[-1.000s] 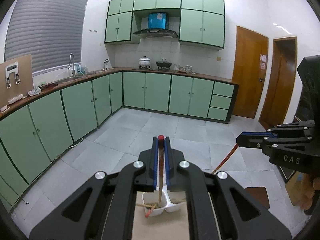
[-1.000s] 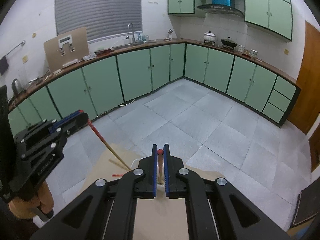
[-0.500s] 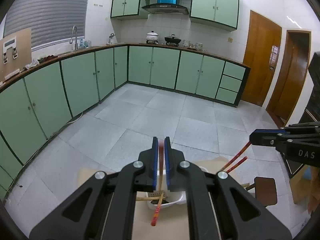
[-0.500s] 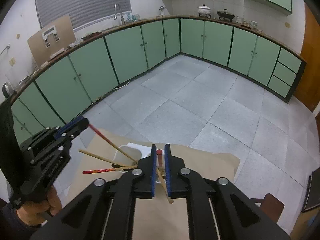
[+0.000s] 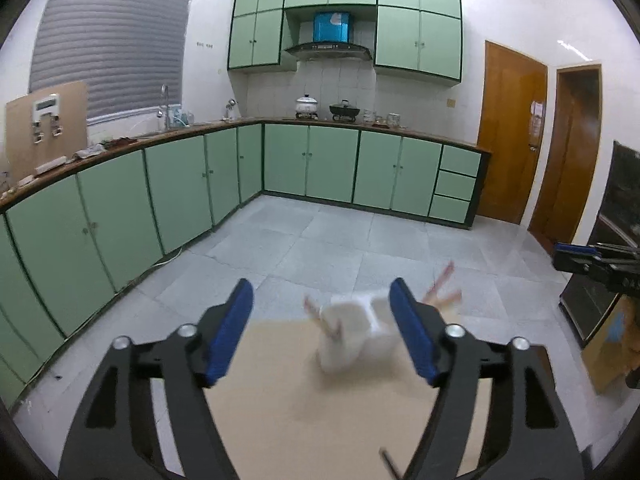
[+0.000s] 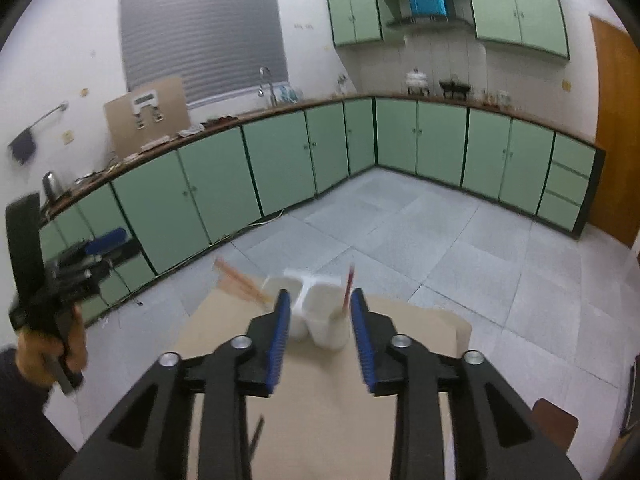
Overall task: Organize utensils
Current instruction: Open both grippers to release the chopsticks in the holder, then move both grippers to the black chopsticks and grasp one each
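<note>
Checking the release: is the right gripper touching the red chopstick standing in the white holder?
Apart. In the right wrist view the right gripper has its jaws opening, and the red chopstick stands in the white holder with clear space from both.

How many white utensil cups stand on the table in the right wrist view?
2, side by side and joined: the left cup with several chopsticks leaning out, the right cup with one red-tipped chopstick. Motion blur may hide more.
</note>
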A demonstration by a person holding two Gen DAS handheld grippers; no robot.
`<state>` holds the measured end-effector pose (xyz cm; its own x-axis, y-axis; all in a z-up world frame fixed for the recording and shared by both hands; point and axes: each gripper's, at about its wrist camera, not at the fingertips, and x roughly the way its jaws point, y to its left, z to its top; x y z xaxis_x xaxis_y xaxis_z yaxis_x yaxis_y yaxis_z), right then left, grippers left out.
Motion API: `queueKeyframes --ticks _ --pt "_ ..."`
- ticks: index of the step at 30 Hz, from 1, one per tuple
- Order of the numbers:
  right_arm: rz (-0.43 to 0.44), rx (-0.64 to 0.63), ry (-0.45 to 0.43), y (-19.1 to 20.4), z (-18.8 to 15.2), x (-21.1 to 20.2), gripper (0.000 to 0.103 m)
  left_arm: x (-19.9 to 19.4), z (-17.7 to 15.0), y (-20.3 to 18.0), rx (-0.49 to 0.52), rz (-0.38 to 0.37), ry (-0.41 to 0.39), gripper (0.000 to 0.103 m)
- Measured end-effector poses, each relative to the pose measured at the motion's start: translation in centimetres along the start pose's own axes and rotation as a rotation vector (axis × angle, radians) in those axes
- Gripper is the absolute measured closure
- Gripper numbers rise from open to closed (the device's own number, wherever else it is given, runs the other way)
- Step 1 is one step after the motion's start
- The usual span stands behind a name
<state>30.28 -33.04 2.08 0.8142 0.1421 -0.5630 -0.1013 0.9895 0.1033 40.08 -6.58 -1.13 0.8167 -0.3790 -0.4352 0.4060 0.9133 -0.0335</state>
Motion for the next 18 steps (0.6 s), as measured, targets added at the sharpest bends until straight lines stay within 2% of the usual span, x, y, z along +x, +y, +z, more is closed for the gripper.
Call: queueKeyframes --ticks 1,3,5,8,10,11,14,18 --pt "-0.003 -0.02 -0.003 0.5 -2.2 -0.6 0.068 -1.6 -2.2 -0.3 0.012 0.005 -0.006 0.03" --pt "-0.017 -0.061 -0.004 2.3 -9.3 -1.7 0.068 -3.9 -6.8 -0.7 0.003 0.008 -0.003 0.027" --pt "-0.008 -0.05 0.025 3.7 -15.0 -1.9 0.068 -6.0 -11.6 -1.0 -0.025 0.015 0.016 0.027" --pt "-0.005 -0.047 0.104 6.7 -25.5 -1.1 0.068 -8.8 -18.6 -1.5 -0.054 0.044 0.037 0.027" --pt "-0.003 -0.079 0.132 9.1 -30.4 -0.8 0.068 -10.5 -22.0 -1.8 -0.061 0.078 0.04 0.027" --pt "-0.001 -0.093 0.143 9.9 -31.8 -0.7 0.068 -11.3 -24.1 -1.9 -0.082 0.081 0.06 0.027" --pt "0.024 -0.125 0.177 12.7 -34.8 -0.1 0.068 -13.5 -27.2 -1.7 -0.136 0.1 0.08 0.027" --pt "0.023 -0.165 0.172 14.6 -34.9 1.2 0.068 -15.1 -28.9 -1.5 -0.19 0.106 0.089 0.027"
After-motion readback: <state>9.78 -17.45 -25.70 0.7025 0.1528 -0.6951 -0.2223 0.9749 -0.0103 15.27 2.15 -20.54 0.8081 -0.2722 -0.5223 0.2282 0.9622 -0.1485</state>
